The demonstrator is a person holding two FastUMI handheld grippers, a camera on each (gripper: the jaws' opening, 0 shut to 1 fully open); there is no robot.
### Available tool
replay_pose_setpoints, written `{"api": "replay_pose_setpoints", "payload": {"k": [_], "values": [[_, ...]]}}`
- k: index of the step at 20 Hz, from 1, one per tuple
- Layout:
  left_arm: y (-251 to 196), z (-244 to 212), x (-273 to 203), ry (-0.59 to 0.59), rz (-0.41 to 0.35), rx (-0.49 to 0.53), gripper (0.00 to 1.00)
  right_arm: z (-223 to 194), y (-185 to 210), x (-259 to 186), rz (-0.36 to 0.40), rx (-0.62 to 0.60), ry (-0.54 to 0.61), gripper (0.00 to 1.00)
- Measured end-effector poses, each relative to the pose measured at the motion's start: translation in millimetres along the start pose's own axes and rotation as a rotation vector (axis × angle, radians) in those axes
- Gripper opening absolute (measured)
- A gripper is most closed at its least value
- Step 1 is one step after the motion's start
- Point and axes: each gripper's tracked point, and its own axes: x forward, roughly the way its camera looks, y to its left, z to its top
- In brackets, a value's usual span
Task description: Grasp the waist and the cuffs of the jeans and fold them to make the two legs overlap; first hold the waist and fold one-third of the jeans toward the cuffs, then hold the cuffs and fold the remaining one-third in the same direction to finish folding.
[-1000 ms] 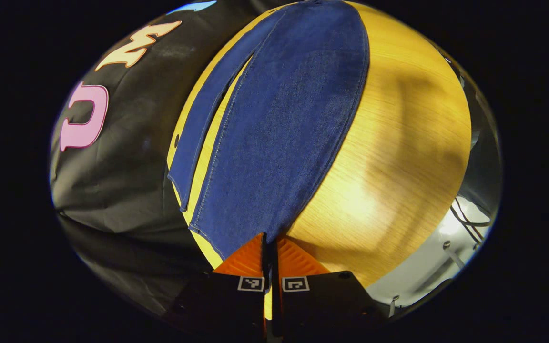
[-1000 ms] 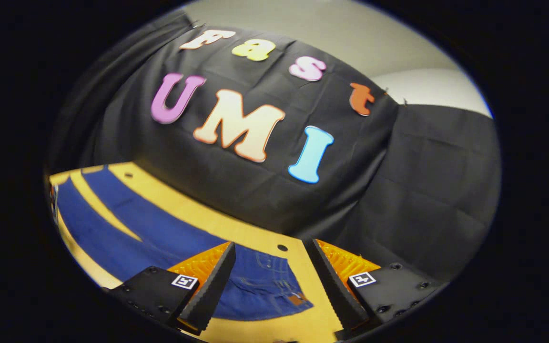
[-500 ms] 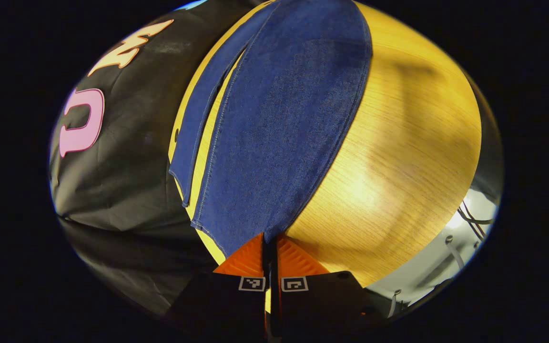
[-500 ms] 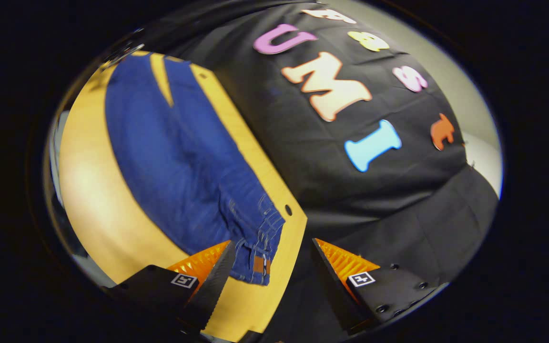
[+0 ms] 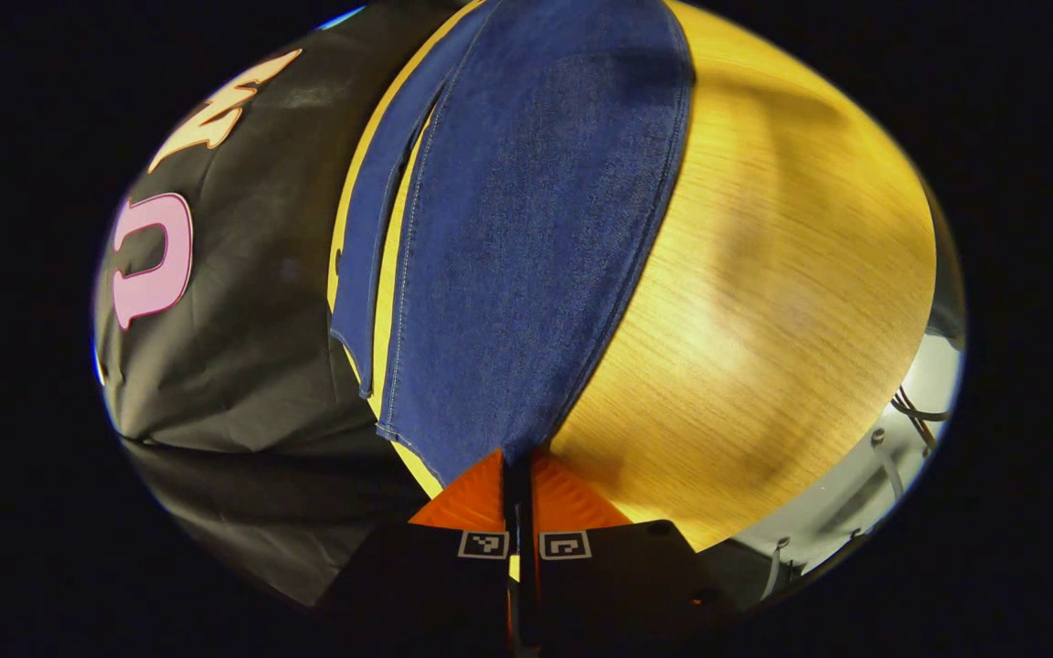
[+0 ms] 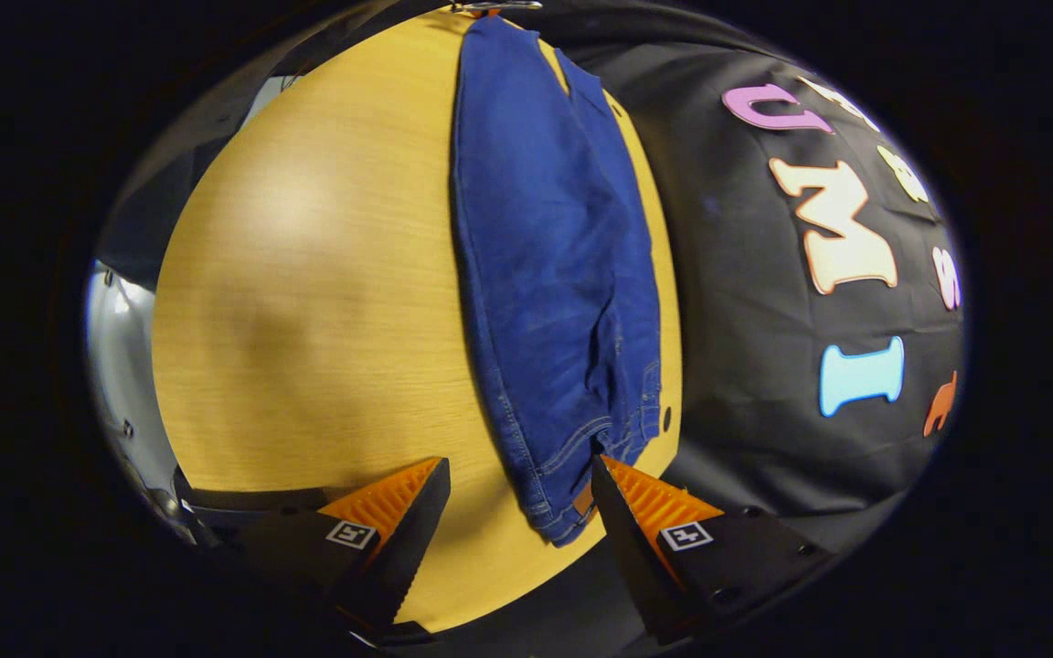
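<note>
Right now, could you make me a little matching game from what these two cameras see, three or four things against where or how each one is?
Things:
1. left gripper
2. right gripper
3. jeans
4. table

States:
a. wooden, bare beside the denim
b. shut on a cuff
c. spread lengthwise, legs side by side
d. open around the waist end

Pairs: 1-b, 2-d, 3-c, 4-a

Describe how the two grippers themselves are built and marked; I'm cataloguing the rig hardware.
Left gripper: wedge-shaped ribbed fingers on a dark blocky body, with two small square black-and-white markers. Right gripper: like wedge fingers with saw-toothed inner edges, one square marker per side, small screws in its dark housing.
</note>
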Motion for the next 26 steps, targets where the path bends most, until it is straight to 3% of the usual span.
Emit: {"api": "replay_pose_setpoints", "payload": {"k": [3,8,9,11,12,14,18,22,26], "values": [[1,0,1,0.020,0.012,-0.024,0.00,-1,1,14,0.011,-0.027,-0.014,0.90],[2,0,1,0.045,0.028,-0.023,0.00,-5,-21,42,-0.037,-0.008,-0.002,0.82],[2,0,1,0.051,0.028,-0.028,0.00,-7,-20,48,-0.033,-0.003,0.003,0.75],[3,0,3,0.062,0.024,-0.043,0.00,-7,-11,54,-0.002,-0.003,0.010,0.57],[3,0,2,0.069,0.022,-0.054,0.00,-6,-6,57,0.011,-0.008,0.013,0.34],[4,-1,3,0.078,0.021,-0.065,0.00,-9,-11,51,-0.028,-0.024,0.013,0.05],[6,-2,3,0.132,-0.022,-0.163,0.00,-10,-25,53,-0.024,0.099,0.010,0.05],[37,23,-11,0.146,0.009,-0.367,0.00,-8,-67,34,-0.151,0.232,-0.012,0.06],[64,49,-41,0.142,0.084,-0.390,0.00,-10,-110,13,-0.274,0.344,-0.010,0.05]]}}
